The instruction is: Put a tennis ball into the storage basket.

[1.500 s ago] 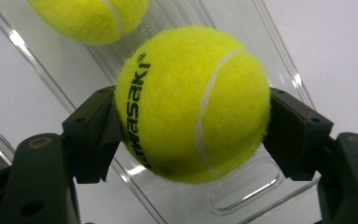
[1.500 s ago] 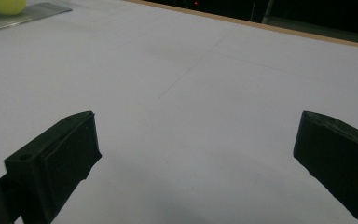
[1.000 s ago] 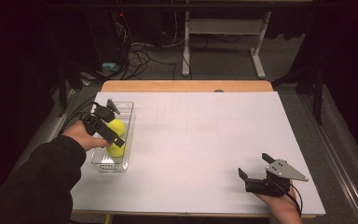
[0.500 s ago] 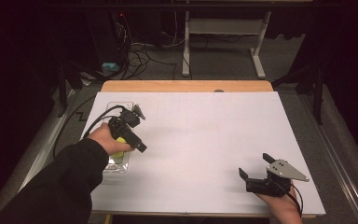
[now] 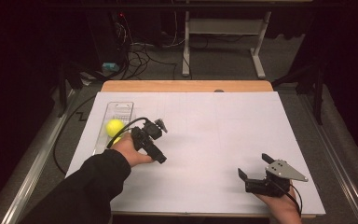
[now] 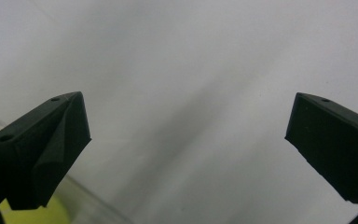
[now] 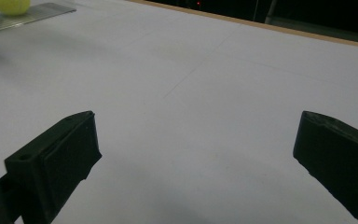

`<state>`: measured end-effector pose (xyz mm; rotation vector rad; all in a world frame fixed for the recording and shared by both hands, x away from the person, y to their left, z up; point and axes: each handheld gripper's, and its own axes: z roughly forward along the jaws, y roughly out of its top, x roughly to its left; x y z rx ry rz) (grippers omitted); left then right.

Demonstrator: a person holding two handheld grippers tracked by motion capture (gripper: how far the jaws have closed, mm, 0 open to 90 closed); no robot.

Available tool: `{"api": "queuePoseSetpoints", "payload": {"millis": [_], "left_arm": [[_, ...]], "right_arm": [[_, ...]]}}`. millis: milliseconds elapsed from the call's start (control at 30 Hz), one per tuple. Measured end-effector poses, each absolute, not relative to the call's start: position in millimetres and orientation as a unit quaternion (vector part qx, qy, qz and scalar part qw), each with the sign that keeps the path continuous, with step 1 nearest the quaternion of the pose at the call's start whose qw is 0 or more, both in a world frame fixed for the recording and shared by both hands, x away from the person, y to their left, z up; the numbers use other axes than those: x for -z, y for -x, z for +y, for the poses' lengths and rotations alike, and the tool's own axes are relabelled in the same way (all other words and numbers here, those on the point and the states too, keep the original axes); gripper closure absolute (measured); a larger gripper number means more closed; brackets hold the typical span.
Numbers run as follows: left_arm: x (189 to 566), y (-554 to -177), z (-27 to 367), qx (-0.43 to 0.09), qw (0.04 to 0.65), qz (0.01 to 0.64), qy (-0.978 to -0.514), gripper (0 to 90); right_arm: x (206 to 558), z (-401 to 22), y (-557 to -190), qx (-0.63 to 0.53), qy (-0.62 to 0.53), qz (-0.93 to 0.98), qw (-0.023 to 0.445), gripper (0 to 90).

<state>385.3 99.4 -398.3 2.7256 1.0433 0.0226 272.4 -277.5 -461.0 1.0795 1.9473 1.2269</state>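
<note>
Two yellow balls point(image 5: 114, 127) sit in one clear tray point(image 5: 120, 108); two grippers empty.

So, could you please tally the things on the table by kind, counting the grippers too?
Yellow balls: 2 (one in full view, one partly hidden behind the left hand)
Clear tray: 1
Grippers: 2 (left gripper, right gripper)
Total: 5
</note>
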Motion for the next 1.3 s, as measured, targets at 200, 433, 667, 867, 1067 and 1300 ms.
{"api": "queuePoseSetpoints", "payload": {"millis": [200,433,667,867,1067,1300], "left_arm": [[422.7,-372.7,95.6,-0.02,0.151,0.364,-0.919,0.5],[434.7,-356.1,105.3,-0.031,0.248,0.378,-0.891,0.6],[446.9,-342.4,123.6,-0.049,0.34,0.38,-0.859,0.6],[451.5,-327.6,138.7,-0.075,0.404,0.363,-0.837,0.1],[452.1,-313.7,142.3,-0.099,0.445,0.338,-0.823,0.2],[454.1,-303.5,146.9,-0.128,0.508,0.327,-0.787,0.1]], "right_arm": [[461.2,-276.4,-271.9,-0.463,-0.403,0.733,0.294,0.3],[462.7,-274.0,-271.7,-0.46,-0.403,0.736,0.291,0.2],[462.6,-273.2,-271.3,-0.462,-0.401,0.736,0.29,0.1],[461.4,-273.6,-270.4,-0.467,-0.403,0.732,0.29,0.1],[460.8,-273.9,-268.7,-0.47,-0.403,0.729,0.292,0.1],[460.2,-277.0,-263.4,-0.478,-0.415,0.716,0.294,0.0]]}}
